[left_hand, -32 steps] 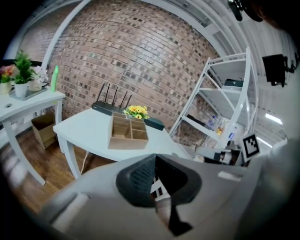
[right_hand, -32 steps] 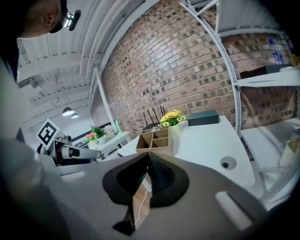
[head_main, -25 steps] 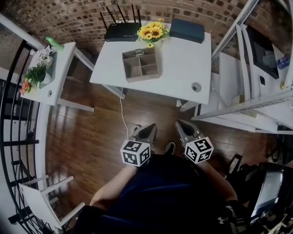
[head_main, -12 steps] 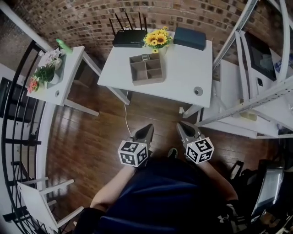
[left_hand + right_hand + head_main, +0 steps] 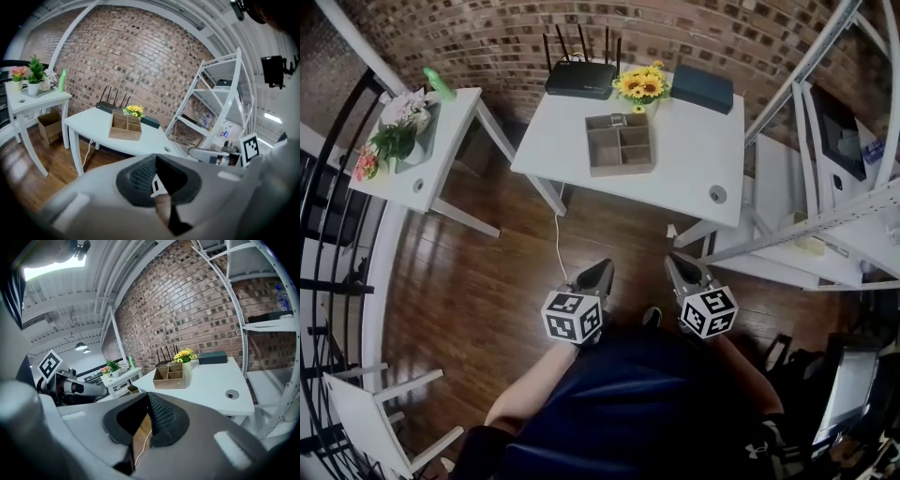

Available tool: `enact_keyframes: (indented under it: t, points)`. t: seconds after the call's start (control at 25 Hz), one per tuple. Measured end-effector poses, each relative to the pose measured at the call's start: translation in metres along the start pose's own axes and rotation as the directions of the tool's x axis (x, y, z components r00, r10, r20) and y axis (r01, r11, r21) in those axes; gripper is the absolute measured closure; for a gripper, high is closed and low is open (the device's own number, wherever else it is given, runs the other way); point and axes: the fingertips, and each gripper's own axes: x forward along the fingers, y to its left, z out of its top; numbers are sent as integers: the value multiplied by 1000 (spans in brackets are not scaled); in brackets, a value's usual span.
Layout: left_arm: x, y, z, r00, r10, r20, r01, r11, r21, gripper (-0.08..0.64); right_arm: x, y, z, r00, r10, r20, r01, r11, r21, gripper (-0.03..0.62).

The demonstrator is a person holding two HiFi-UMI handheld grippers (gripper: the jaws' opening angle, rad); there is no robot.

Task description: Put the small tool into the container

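A wooden container (image 5: pixel 620 144) with several compartments stands on the white table (image 5: pixel 694 173) ahead of me; it also shows in both gripper views (image 5: pixel 124 127) (image 5: pixel 169 377). A small grey item (image 5: pixel 620 119) lies at its far edge; I cannot tell what it is. My left gripper (image 5: pixel 601 270) and right gripper (image 5: pixel 675 263) are held close to my body over the wood floor, well short of the table. Both are shut, with nothing between their jaws (image 5: pixel 156 165) (image 5: pixel 147 401).
On the table's far side sit a black router (image 5: pixel 579 79), a pot of sunflowers (image 5: pixel 641 86) and a dark box (image 5: pixel 702 88). A white side table (image 5: pixel 441 141) with plants stands left, metal shelving (image 5: pixel 825 187) right, a black railing (image 5: pixel 328 281) far left.
The view has shifted: the table and container have slid right and slightly nearer in the picture. Both grippers stay shut, held in the same place before my body.
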Motion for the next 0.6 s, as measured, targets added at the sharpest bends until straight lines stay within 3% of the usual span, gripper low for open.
enact_keyframes:
  t: [0.6]
  points:
    - [4, -4, -4, 999, -21, -36, 21, 1000, -2, 557, -7, -3, -2, 1000, -1, 20, 0, 998, 66, 581]
